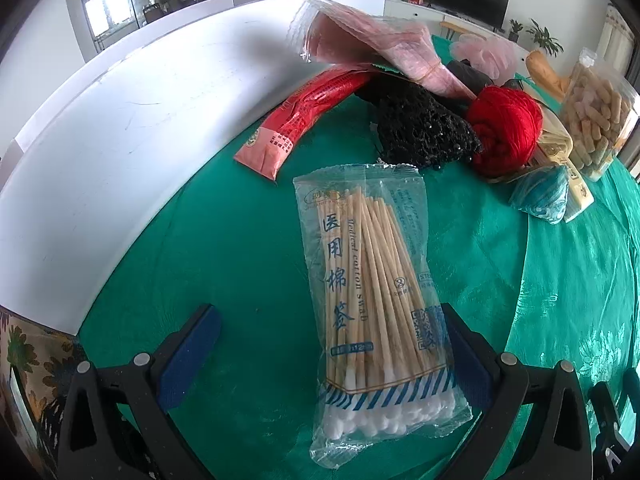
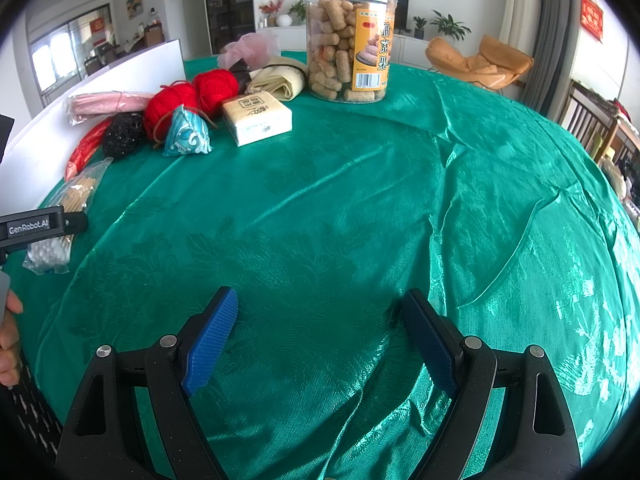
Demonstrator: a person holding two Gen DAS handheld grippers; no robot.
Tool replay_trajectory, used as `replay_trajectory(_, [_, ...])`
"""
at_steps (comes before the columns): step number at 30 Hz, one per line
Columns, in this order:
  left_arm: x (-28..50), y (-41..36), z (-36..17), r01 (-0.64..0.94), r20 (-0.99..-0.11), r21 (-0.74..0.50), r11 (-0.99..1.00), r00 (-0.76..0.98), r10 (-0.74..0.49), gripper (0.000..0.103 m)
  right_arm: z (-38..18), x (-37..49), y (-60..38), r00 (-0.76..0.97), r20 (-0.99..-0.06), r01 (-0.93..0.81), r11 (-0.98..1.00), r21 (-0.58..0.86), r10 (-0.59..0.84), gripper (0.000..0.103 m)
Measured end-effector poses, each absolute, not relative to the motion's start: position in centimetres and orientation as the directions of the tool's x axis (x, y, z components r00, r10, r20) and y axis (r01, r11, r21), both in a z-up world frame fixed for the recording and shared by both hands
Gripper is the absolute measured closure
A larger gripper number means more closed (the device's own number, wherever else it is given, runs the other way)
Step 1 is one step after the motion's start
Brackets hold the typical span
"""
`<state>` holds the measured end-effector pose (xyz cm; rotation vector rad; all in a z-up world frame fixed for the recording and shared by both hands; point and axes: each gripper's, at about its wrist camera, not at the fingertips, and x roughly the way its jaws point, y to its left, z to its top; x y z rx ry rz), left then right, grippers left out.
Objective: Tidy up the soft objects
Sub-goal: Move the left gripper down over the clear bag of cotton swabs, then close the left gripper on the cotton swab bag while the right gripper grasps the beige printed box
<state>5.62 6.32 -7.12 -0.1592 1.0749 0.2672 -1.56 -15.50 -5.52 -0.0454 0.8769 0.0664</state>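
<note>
A clear pack of cotton swabs [image 1: 372, 288] lies on the green tablecloth [image 1: 224, 240]. My left gripper [image 1: 328, 344] is open, and the pack's lower half sits between its blue pads [image 1: 196, 344] without being squeezed. Behind the pack is a heap of soft items: a black mesh sponge [image 1: 424, 128], red yarn [image 1: 504, 128], a pink bagged bundle [image 1: 368, 40], a pink pouf [image 1: 488, 52] and a teal sachet [image 1: 540, 194]. My right gripper [image 2: 320, 336] hangs open over bare cloth [image 2: 360, 200] with nothing between its fingers. The swab pack [image 2: 60, 216] shows at the right wrist view's left edge.
A white board [image 1: 120, 120] stands along the table's left side, with a red packet [image 1: 304, 116] against it. A snack jar [image 2: 348, 40], a tissue pack [image 2: 258, 118] and a cream cloth [image 2: 280, 80] sit at the back. A person's hand [image 2: 8, 340] is at the left edge.
</note>
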Motion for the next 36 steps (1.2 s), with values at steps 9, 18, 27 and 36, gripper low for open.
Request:
replay_trajectory(9, [8.1,8.5,-6.6,-0.034,-0.964,0.014,0.999,0.264,0.023,0.000,-5.6,-1.6,-15.5,0.637,-0.770,-0.077,0.997,-0.012,0.040,0.016])
replay_trajectory(18, [9.1,12.6,-4.6,0.046,-0.943,0.003,0.999,0.332,-0.012,0.055,-2.7,3.2,-15.1,0.581,-0.810,-0.159,0.987,-0.012,0.084,0.018])
replay_trajectory(27, [7.6,12.5,-4.4,0.137,-0.934,-0.028,0.990,0.349,-0.075,0.056,-0.7,18.6,-11.6,0.464,-0.869,-0.286,0.957,0.034,0.170,0.020])
replay_trajectory(36, [9.4,12.1,-4.2,0.148,-0.932,0.001,0.989,0.359,-0.053,0.062,-3.8,19.9,-8.1,0.351,-0.927,-0.357,0.934,-0.004,0.131,0.048])
